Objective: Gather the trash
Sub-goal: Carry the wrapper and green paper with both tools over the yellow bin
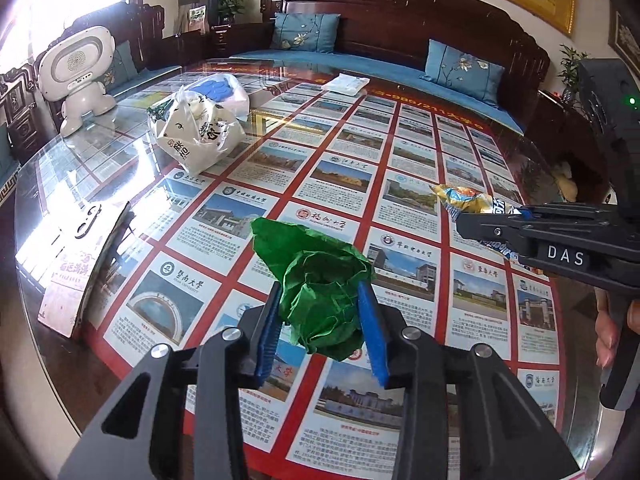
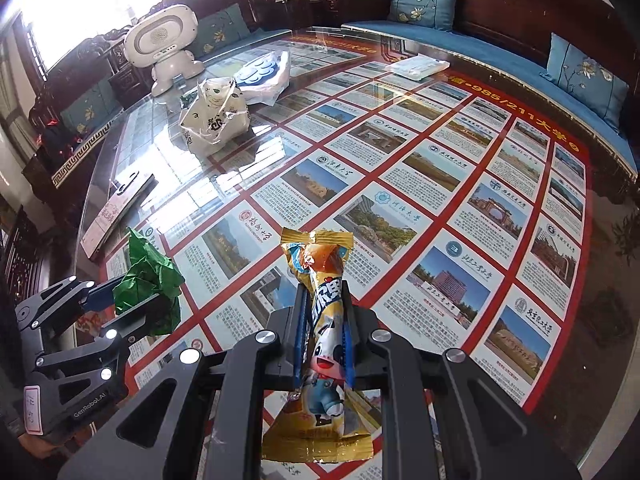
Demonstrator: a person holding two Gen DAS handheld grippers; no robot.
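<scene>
My left gripper point(image 1: 322, 300) is shut on a crumpled green paper wad point(image 1: 316, 280) and holds it above the glass table point(image 1: 280, 152). It also shows in the right wrist view point(image 2: 132, 292) with the green wad point(image 2: 148, 276) at the left. My right gripper point(image 2: 324, 304) is shut on a yellow snack wrapper point(image 2: 320, 320) with a cartoon figure, held above the table point(image 2: 400, 160). In the left wrist view the right gripper point(image 1: 480, 220) comes in from the right with the wrapper point(image 1: 468, 198). A white plastic bag point(image 1: 196, 132) stands open at the far left of the table, also in the right wrist view point(image 2: 214, 120).
A white toy robot point(image 1: 80, 72) stands at the table's far left corner. A second bag with blue contents point(image 1: 222, 88) lies behind the white bag. A flat white packet point(image 1: 346, 82) lies at the far edge. A pink box point(image 1: 76, 272) sits near the left edge. Sofas surround the table.
</scene>
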